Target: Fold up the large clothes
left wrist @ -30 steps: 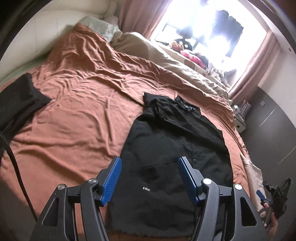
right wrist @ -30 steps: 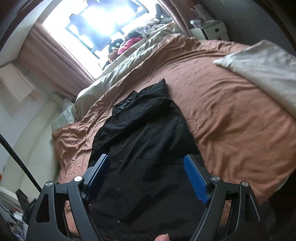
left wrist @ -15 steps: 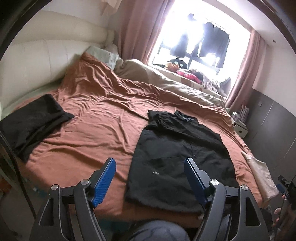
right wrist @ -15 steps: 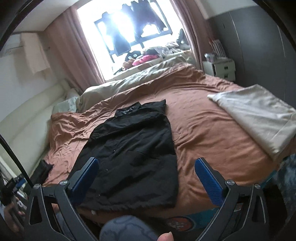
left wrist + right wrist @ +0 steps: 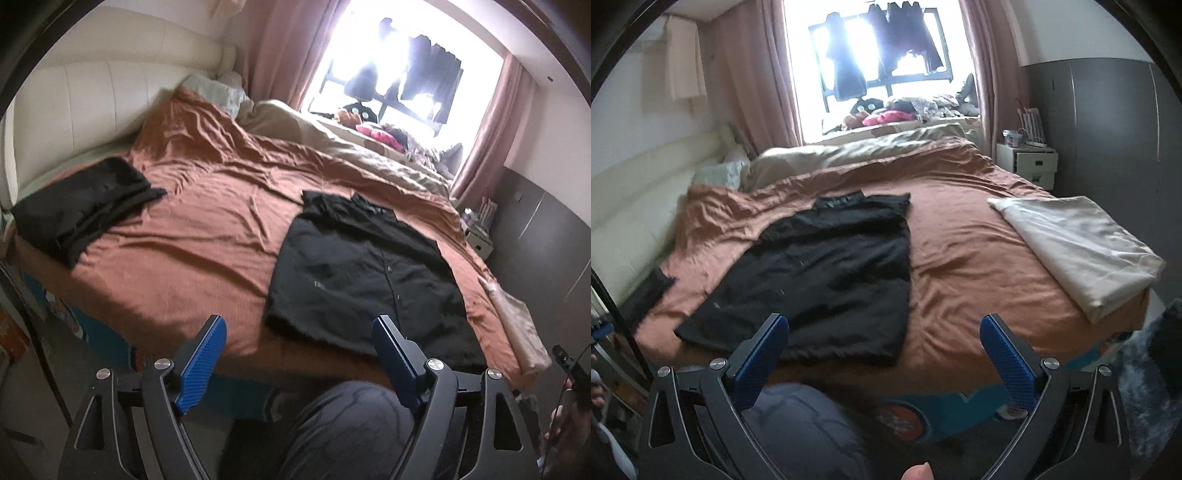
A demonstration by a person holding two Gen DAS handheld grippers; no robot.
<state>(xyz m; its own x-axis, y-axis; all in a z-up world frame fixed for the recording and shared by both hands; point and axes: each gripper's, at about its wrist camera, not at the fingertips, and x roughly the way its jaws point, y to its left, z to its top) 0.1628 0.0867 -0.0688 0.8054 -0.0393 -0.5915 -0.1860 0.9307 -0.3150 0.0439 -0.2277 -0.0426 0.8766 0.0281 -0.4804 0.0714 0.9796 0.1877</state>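
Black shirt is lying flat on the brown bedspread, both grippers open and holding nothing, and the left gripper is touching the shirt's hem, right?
Not quite. The left gripper is not touching the black shirt: the left wrist view shows it back off the bed edge. The rest holds: shirt flat on the brown bedspread, right gripper also open and empty.

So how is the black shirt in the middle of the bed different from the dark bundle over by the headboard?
The black shirt lies spread flat, collar toward the window; the dark bundle is folded into a thick stack. The shirt covers much more of the brown bedspread than the bundle does. The shirt sits near the foot edge; the bundle sits at the headboard side. Both are dark and untouched by either gripper.
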